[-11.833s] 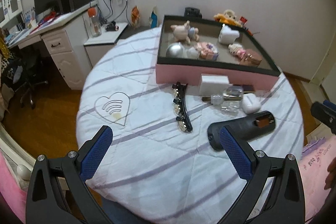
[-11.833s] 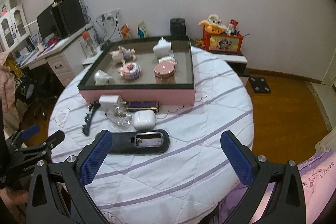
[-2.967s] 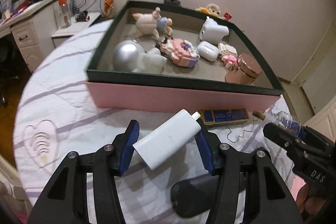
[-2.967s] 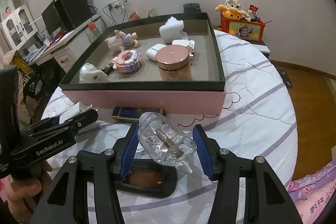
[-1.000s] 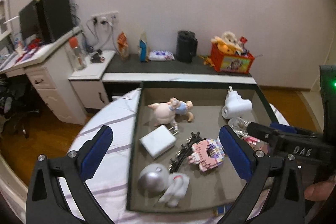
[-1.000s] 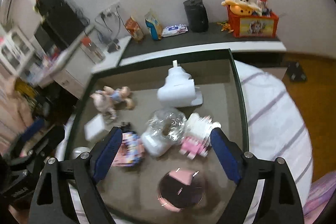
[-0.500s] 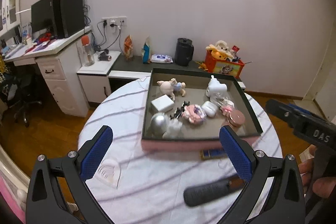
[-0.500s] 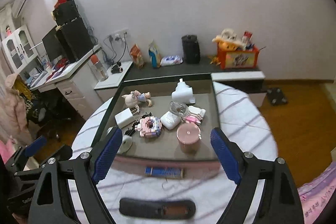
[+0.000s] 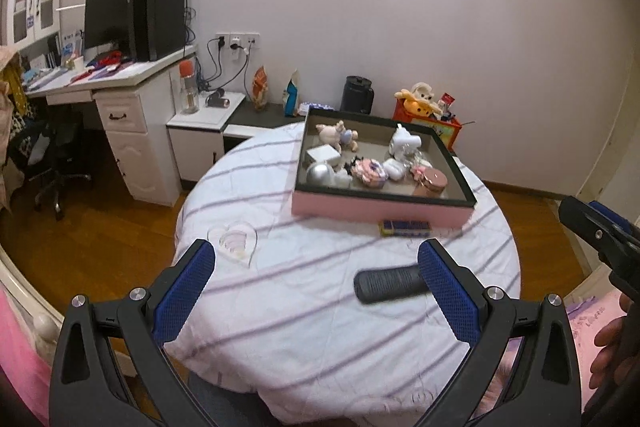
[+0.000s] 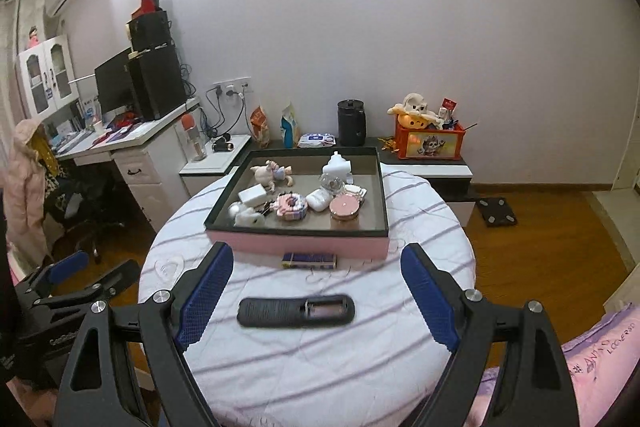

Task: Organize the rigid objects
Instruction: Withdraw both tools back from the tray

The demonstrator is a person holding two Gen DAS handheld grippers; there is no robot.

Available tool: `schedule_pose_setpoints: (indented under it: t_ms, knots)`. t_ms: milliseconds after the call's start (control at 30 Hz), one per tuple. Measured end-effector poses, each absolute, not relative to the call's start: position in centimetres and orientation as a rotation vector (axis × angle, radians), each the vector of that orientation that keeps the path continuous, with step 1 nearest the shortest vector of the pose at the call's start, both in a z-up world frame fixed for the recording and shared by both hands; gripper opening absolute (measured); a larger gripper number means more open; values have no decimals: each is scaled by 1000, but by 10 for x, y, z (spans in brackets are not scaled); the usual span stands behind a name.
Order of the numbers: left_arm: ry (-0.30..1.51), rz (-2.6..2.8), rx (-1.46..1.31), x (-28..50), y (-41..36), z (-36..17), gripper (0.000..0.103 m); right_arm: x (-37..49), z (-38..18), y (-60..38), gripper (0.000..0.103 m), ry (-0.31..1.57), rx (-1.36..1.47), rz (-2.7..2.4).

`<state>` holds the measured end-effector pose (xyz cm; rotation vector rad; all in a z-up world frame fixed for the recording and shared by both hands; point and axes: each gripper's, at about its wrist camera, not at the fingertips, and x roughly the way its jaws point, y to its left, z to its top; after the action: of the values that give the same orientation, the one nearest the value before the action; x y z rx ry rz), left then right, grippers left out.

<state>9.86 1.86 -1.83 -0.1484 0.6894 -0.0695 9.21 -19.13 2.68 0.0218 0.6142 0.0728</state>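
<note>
Both claws, left claw point(image 9: 316, 281) and right claw point(image 10: 316, 291), are released and empty above the round quilted counter point(image 10: 320, 359), where a ribbed black remote point(image 10: 296, 311) and flat blue case point(image 10: 309, 260) lie before the pink-walled tray point(image 10: 304, 245) of trinkets.

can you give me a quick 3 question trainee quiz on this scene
1. True or false: both grippers hold nothing.
2. Which lies nearer the pink tray: A) blue box, B) black remote?
3. How many loose items remain on the round table outside the tray?

Key: 1 true: left gripper and right gripper are open and empty. 2 A. 3 two.
</note>
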Motion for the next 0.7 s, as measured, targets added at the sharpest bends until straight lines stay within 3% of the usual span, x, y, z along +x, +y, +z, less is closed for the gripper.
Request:
schedule_pose_setpoints:
  t_ms: [700]
  knots:
    - [703, -103, -126, 72, 10, -27, 103, 56, 8, -208, 87, 657, 32, 39]
